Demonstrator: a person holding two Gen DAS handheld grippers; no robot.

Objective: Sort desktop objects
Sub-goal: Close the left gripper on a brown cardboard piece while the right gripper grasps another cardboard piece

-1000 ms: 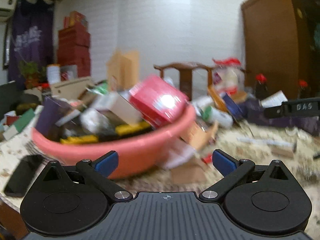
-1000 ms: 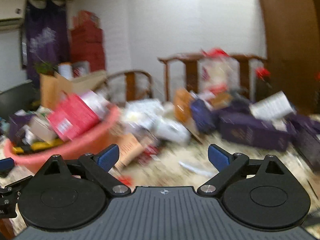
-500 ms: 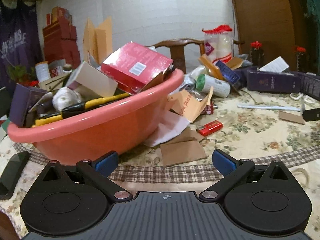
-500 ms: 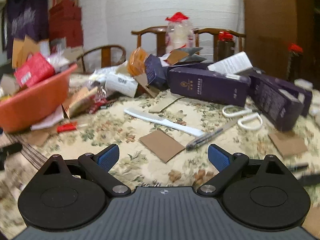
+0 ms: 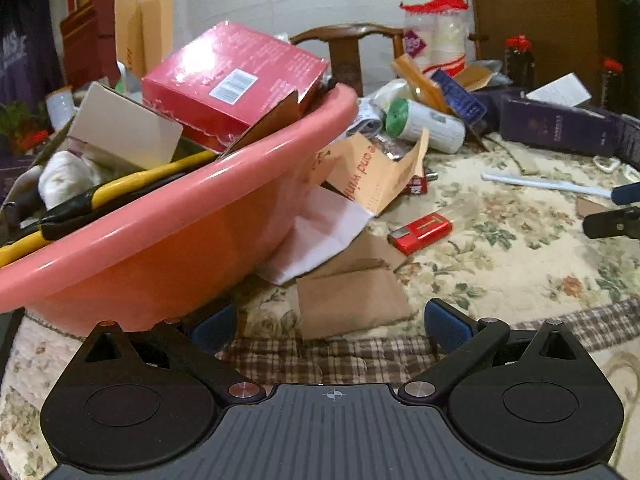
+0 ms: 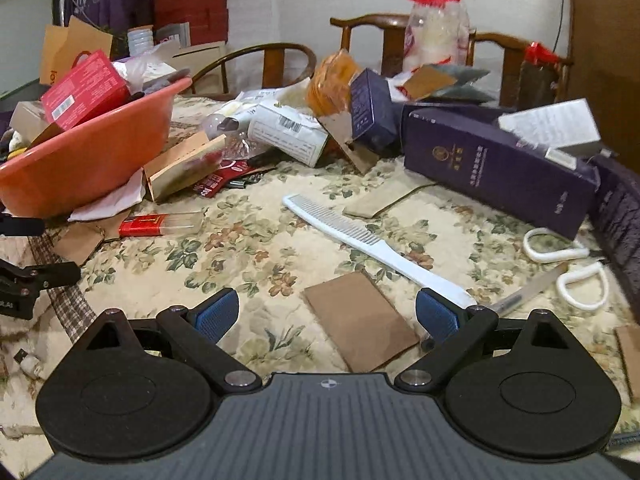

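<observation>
Both tools hang low over the flowered tablecloth [image 6: 256, 240], fingers spread wide and empty. Between the right gripper [image 6: 327, 315] tips lies a brown cardboard piece [image 6: 360, 320]; just past it a white comb [image 6: 372, 240] runs diagonally, with a pen [image 6: 524, 292] and white-handled scissors [image 6: 568, 268] off to the right. The left gripper [image 5: 328, 322] sits close before another cardboard scrap [image 5: 352, 300], right beside the pink basin [image 5: 160, 240]. Further on, a red lighter [image 5: 420, 233] rests on the cloth. The basin is heaped full: yellow-handled tool [image 5: 120, 188], red box [image 5: 236, 84] on top. Behind, purple boxes [image 6: 500, 168] and wooden chairs [image 6: 400, 36].
</observation>
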